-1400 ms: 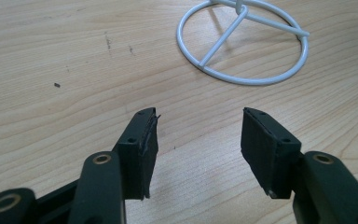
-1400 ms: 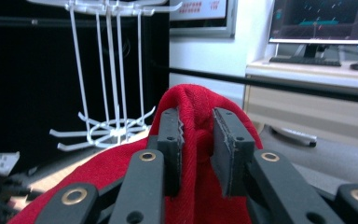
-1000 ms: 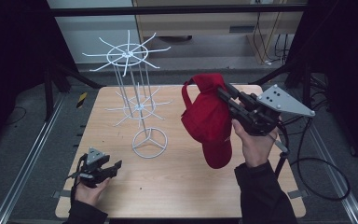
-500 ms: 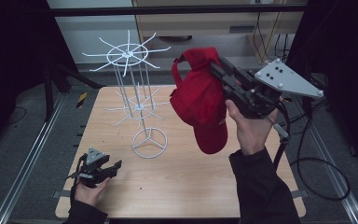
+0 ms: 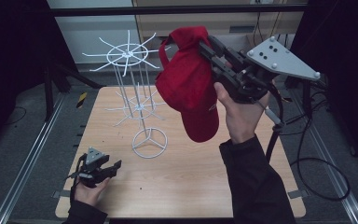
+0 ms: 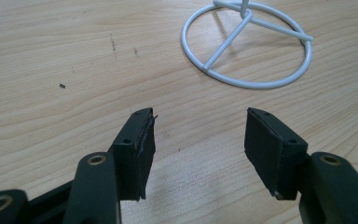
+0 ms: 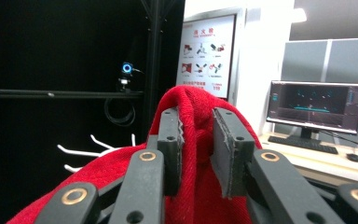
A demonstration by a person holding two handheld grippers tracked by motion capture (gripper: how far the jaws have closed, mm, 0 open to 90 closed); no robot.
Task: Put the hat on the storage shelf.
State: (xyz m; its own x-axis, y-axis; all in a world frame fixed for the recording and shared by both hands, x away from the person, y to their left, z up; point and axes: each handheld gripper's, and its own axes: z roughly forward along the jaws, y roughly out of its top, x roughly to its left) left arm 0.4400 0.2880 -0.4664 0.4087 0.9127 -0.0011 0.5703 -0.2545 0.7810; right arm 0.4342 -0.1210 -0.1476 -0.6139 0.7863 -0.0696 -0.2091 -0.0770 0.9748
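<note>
Right tool (image 7: 196,154): you have it clamped on the red cap's (image 5: 191,88) fabric, held above the tabletop (image 5: 205,186) beside the white wire rack (image 5: 137,100).
Left tool (image 6: 198,149): you hold its jaws apart, nothing between.

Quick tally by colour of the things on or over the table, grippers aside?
Red: 1, the cap, clamped in the right gripper above the table.
White: 1, the wire rack, standing on the table.
Total: 2
</note>
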